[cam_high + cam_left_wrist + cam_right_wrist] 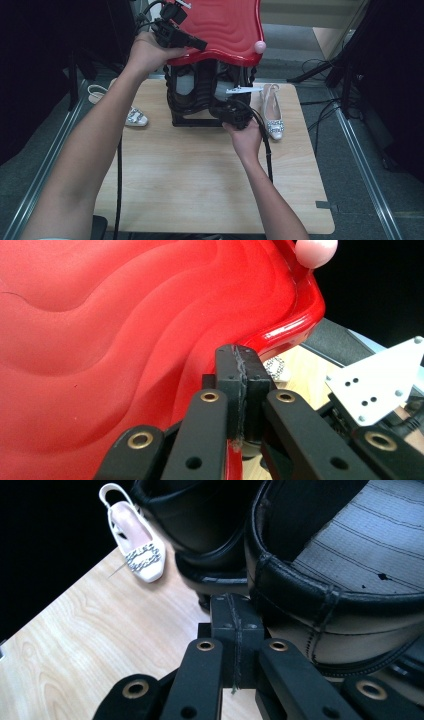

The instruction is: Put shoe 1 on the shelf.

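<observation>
Red tray (125,330) rim sits pinched in the closed left gripper (242,390).

Glossy red plastic tray (225,25); black leather boots (320,580); wooden table (200,175).

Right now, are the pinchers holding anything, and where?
The left gripper pinches the red tray by its near rim. The right gripper is shut with nothing in it, beside the black shoes.
</observation>
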Demonstrator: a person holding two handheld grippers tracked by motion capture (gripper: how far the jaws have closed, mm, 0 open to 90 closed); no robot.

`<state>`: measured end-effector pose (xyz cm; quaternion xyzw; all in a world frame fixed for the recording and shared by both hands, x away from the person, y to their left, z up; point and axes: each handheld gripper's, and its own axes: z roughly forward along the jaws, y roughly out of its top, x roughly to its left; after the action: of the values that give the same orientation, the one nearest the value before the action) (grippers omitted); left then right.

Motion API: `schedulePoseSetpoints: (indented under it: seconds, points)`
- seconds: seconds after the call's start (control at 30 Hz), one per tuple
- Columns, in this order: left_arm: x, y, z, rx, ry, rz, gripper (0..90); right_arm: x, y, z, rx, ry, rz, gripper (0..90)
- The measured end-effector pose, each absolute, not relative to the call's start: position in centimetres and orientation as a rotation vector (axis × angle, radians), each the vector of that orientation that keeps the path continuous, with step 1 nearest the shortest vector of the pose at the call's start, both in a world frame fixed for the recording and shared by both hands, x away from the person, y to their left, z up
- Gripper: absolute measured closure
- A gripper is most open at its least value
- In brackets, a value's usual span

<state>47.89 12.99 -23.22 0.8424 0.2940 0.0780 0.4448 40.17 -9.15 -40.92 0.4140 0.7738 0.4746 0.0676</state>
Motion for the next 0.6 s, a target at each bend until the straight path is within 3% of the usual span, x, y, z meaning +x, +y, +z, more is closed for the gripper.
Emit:
schedulePoseSetpoints:
  seconds: [0.6]
  points:
    - [47.9, 12.9, -23.2, 2.084, 0.740, 0.205, 90.0, 43.0, -11.4, -40.0, 1.316, 2.244, 1.338, 90.0]
